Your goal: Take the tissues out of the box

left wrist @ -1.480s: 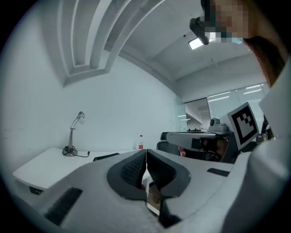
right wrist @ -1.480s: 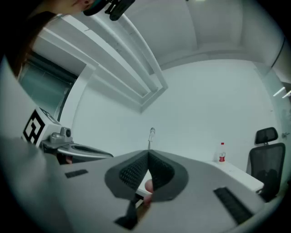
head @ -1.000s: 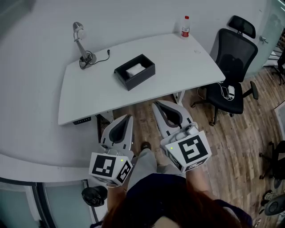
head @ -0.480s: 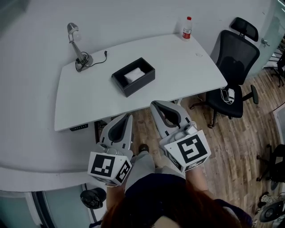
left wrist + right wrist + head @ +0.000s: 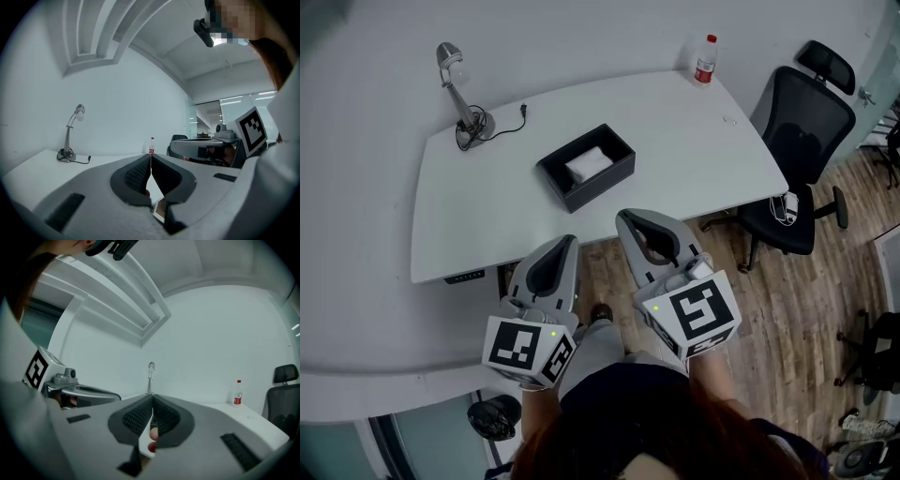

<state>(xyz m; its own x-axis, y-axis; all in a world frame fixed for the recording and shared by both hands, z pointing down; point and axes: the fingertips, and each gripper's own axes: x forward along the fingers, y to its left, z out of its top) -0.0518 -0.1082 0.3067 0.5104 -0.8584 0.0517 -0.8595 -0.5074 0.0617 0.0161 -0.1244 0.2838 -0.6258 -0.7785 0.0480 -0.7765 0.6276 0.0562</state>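
A black open box [image 5: 587,167] with white tissues [image 5: 588,163] inside stands near the middle of the white table [image 5: 497,216]. My left gripper [image 5: 564,244] is held level in front of the table's near edge, its jaws closed tip to tip with nothing between them. My right gripper [image 5: 626,217] is beside it, a little further forward, its tip at the table's edge, also shut and empty. In the left gripper view the left gripper [image 5: 150,156] points at the far bottle. In the right gripper view the right gripper [image 5: 152,397] points toward the lamp.
A desk lamp [image 5: 459,94] with a cord stands at the table's back left, a bottle [image 5: 705,59] with a red cap at the back right corner. A black office chair [image 5: 802,150] stands to the right of the table on the wooden floor [image 5: 787,291].
Both grippers have come closer to the table's near edge, and the table sits nearer in the head view. Their jaws stay closed.
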